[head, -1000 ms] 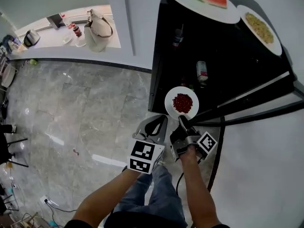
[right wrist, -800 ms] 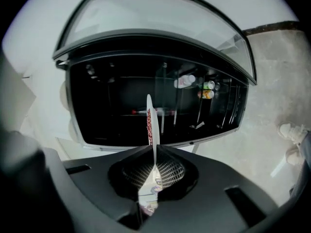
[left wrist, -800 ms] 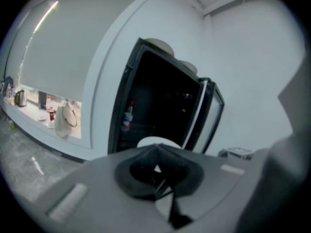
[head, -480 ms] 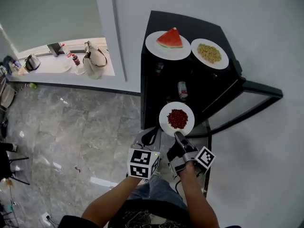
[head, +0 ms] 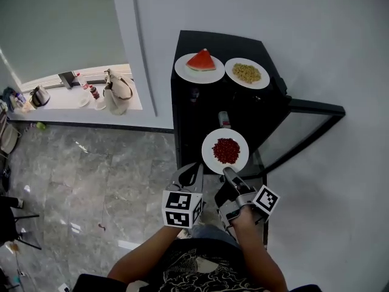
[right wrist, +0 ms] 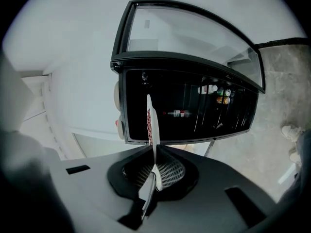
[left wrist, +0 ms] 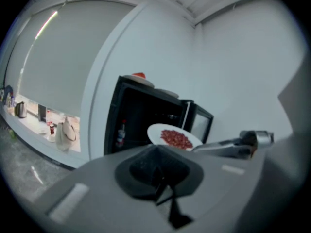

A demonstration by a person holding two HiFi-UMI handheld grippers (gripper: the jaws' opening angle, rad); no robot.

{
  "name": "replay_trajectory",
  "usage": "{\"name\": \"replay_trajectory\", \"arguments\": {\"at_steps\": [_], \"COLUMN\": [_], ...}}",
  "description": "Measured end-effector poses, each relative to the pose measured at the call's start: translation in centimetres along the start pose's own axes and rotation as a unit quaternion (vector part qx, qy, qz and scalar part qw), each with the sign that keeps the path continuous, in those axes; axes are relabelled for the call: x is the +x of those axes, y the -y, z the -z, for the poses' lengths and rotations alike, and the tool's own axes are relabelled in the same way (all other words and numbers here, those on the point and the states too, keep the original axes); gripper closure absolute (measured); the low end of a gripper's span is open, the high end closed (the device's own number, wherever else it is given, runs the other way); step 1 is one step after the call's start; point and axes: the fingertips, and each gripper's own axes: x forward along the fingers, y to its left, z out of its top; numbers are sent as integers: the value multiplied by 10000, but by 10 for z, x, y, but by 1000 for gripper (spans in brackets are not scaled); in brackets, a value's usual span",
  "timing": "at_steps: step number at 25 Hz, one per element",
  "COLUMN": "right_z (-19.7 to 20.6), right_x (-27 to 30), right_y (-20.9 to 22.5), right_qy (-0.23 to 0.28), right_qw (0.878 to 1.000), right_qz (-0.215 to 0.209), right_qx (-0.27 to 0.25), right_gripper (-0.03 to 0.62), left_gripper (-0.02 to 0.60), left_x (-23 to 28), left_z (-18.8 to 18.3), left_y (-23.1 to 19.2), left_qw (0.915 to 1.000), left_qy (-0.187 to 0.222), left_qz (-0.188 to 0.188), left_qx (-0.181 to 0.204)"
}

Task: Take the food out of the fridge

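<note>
The right gripper (head: 230, 174) has its jaws almost fully together, and they pinch the near rim of the plate of red food (head: 209, 157). This plate is out of the fridge (head: 231, 41): it hangs in front of the open front of the fridge, lower than the fridge top and apart from the shelves. The open glass door (head: 298, 132) stands to the right of the opening.

The important relation is this one. The plate lies wholly beyond the fingertips, on the side toward the fridge, so the whole load sits ahead of the grip and only one edge is held. In the right gripper view the plate shows edge-on as a thin line that runs straight out from between the jaws, so it is in line with the gripper.

The left gripper (head: 191, 175) is just beside the right one, on its left and a little behind the plate. Its jaws are together and hold nothing.

On the fridge top there are already the watermelon plate (head: 185, 72) and, beside it, the plate of yellow food (head: 262, 81). I judge that the red plate should go there too, so it must travel up and forward over the front edge. A bottle (head: 223, 119) is inside the fridge.
</note>
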Motion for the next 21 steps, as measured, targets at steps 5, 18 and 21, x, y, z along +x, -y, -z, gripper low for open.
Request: {"name": "replay_trajectory", "arguments": {"at_steps": [5, 18, 21], "right_z": [-2, -3, -3], "right_x": [1, 1, 2], "right_y": [-7, -6, -6], "right_qy": [81, 150, 154], "right_qw": [9999, 9998, 9998], "right_qz": [-82, -126, -132], "right_qx": [-50, 42, 47], "right_gripper": [583, 583, 583], "left_gripper": [580, 581, 580], "left_x": [2, 4, 5], "left_z": [-7, -7, -6], "left_y": [4, 9, 10], "left_qw": [9999, 9995, 9994], "left_qy": [74, 13, -11], "left_qz": [65, 192, 223], "left_qx": [109, 251, 269]}}
